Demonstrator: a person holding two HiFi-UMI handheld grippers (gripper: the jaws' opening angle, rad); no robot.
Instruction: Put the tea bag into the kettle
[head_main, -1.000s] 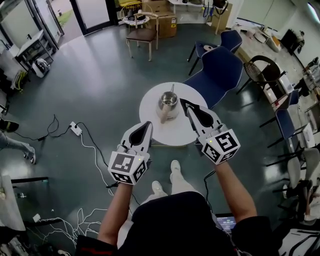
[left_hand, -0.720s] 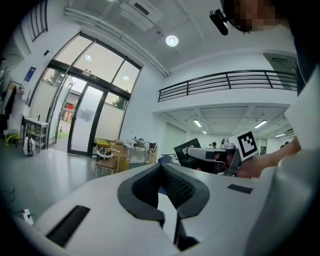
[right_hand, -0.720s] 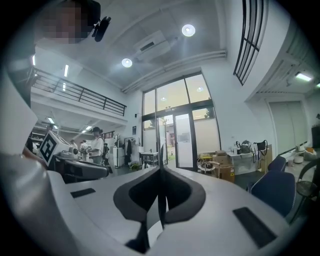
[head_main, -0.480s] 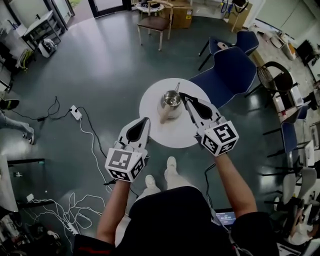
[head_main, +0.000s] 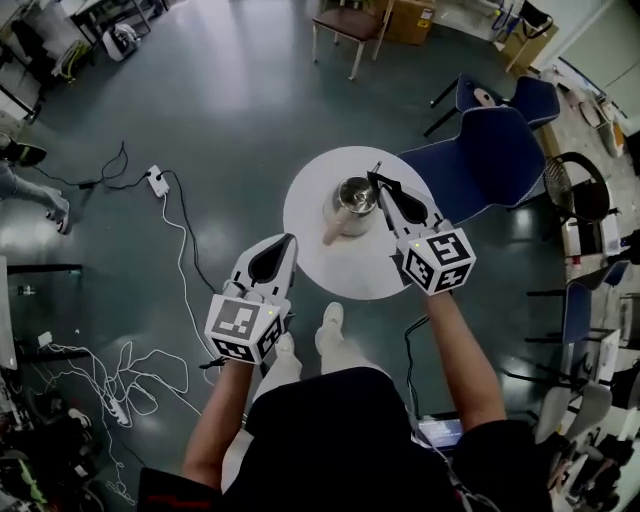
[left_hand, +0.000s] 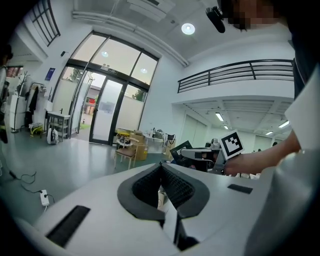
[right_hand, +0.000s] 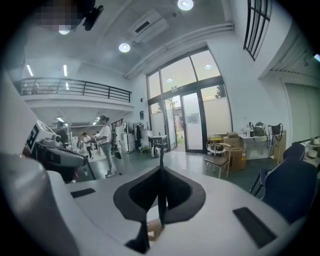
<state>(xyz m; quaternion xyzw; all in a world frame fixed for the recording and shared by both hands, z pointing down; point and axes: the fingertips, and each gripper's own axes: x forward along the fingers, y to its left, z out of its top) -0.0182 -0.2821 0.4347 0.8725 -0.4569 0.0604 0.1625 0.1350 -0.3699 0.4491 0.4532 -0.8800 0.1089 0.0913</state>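
A steel kettle (head_main: 355, 197) with a wooden side handle (head_main: 333, 232) stands open-topped on the round white table (head_main: 350, 270). My right gripper (head_main: 373, 177) hovers at the kettle's right rim, jaws shut. A thin string (right_hand: 161, 152) sticks out of its tip; this looks like the tea bag's string, and the bag itself is hidden. My left gripper (head_main: 291, 240) hangs over the table's left edge, short of the kettle, shut with nothing in it. In the left gripper view its jaws (left_hand: 161, 166) meet, and the right gripper (left_hand: 200, 155) shows beyond them.
A blue chair (head_main: 490, 160) stands right behind the table. A wooden chair (head_main: 355, 25) sits farther back. A power strip (head_main: 157, 180) and cables (head_main: 185, 250) trail over the floor at the left. A person (right_hand: 106, 145) stands across the hall.
My right gripper has moved forward from the table's right side to the kettle's rim. The left gripper has stayed at the table's left edge.
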